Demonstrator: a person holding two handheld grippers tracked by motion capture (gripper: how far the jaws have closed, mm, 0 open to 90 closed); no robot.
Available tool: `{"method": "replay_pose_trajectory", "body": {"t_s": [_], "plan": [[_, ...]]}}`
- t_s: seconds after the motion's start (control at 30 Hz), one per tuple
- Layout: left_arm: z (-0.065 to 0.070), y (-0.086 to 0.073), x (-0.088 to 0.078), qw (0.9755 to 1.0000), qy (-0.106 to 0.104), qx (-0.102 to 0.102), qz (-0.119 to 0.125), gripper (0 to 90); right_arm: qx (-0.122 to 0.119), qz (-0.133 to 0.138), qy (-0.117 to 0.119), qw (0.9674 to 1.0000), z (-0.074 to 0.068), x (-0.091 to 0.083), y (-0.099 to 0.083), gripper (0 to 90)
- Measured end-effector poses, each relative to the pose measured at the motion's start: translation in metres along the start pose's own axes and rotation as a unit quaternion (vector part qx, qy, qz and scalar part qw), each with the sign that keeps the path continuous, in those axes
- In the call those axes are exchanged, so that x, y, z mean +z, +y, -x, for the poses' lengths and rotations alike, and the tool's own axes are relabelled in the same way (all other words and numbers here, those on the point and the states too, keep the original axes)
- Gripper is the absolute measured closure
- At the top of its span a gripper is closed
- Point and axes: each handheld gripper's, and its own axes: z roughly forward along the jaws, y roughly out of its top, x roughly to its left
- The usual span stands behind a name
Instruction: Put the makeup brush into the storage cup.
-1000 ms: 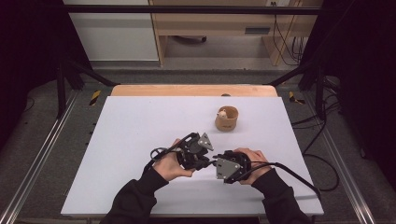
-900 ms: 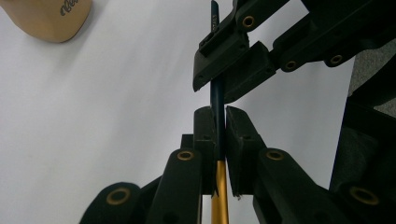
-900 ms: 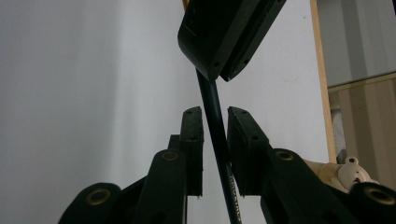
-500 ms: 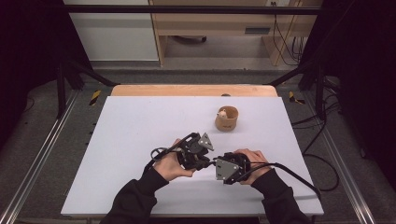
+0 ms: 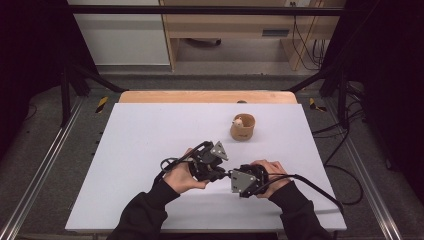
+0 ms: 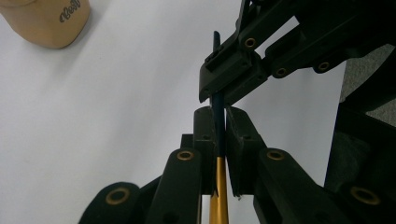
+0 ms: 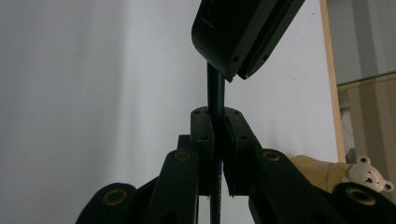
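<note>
A slim pen, dark blue [image 6: 218,133] with a gold end [image 6: 218,200], is held between both grippers above the white table [image 5: 150,135]. My left gripper [image 6: 218,116] is shut on its middle. My right gripper [image 7: 215,116] is shut on the dark shaft [image 7: 215,93], and its jaws have just been closing on it. In the high view the left gripper [image 5: 222,171] and the right gripper [image 5: 232,175] meet tip to tip near the table's front. In the left gripper view the right gripper [image 6: 224,79] clamps the pen just beyond my own jaws.
A tan wooden cup [image 5: 242,128] with a small white bear figure [image 7: 366,172] in it stands beyond the hands, towards the back right. A wooden strip [image 5: 207,97] borders the table's far edge. Cables trail off to the right.
</note>
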Motion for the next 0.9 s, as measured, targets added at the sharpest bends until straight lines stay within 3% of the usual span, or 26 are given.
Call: {"method": "replay_pose_trajectory", "body": {"t_s": [0.07, 0.27, 0.4, 0.53, 0.8, 0.9], "plan": [[0.0, 0.0, -0.001, 1.0, 0.0, 0.001, 0.003, 82.5, -0.003, 0.003, -0.002, 1.0, 0.001, 0.0, 0.0, 83.9], [-0.003, -0.003, -0.006, 0.9998, -0.002, -0.006, 0.02, 81.1, 0.02, 0.008, 0.009, 0.9997, 0.001, 0.0, 0.0, 84.0], [-0.007, -0.006, -0.014, 0.9995, 0.01, -0.002, 0.029, 74.7, 0.015, 0.003, 0.012, 0.9998, 0.001, 0.003, -0.001, 84.0], [-0.012, -0.011, -0.021, 0.9988, 0.029, -0.012, 0.038, 67.0, 0.024, 0.004, 0.017, 0.9996, 0.0, 0.004, -0.001, 84.0], [-0.025, -0.028, -0.032, 0.994, 0.064, -0.052, 0.073, 53.0, 0.046, 0.008, 0.028, 0.9985, 0.0, 0.002, -0.001, 84.0], [-0.03, -0.035, -0.037, 0.9905, 0.079, -0.068, 0.09, 47.9, 0.049, 0.01, 0.035, 0.9981, 0.0, 0.002, -0.002, 84.0]]}}
